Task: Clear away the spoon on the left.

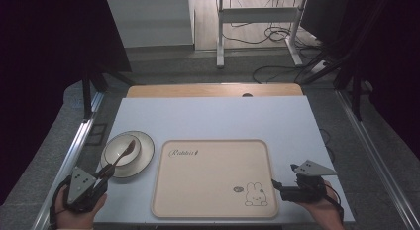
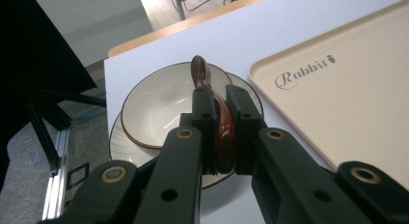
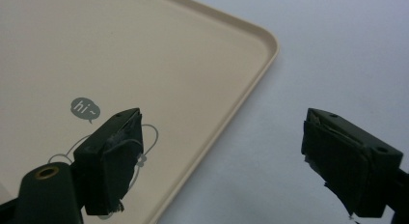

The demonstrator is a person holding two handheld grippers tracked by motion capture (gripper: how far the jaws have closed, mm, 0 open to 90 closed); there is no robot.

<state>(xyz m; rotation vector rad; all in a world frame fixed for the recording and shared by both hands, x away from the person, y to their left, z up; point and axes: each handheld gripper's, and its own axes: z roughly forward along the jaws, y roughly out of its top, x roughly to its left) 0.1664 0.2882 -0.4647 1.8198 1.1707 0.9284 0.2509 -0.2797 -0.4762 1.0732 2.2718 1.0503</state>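
Nearest the camera, the left tongs (image 2: 219,137) are clamped tight on the handle of a spoon (image 2: 223,132), glossy reddish-brown, its oval bowl end (image 2: 199,72) reaching forward above a cream bowl (image 2: 164,105) with a dark rim. The bowl sits on a matching cream plate (image 2: 120,142) at the left side of the surface (image 1: 213,118). In the high view the spoon (image 1: 121,154) runs slantwise from the tongs (image 1: 101,176) up over the bowl (image 1: 122,149); whether its tip touches the bowl cannot be told.

Just right of the plate (image 1: 143,158) lies a beige tray (image 1: 213,178), bare, printed with "Rabbit" lettering near its far left corner and a small rabbit drawing with a "hi~" bubble near its near right corner. The right tongs (image 3: 222,156) stand wide apart with nothing between them, one jaw over the tray corner (image 3: 231,93), the other over the bare surface beside it.

The surface is pale grey-white with a wooden strip (image 1: 213,90) along its far edge. Beyond it are a grey floor, white table legs (image 1: 220,36) and loose cables (image 1: 277,34); the room's sides are dark.
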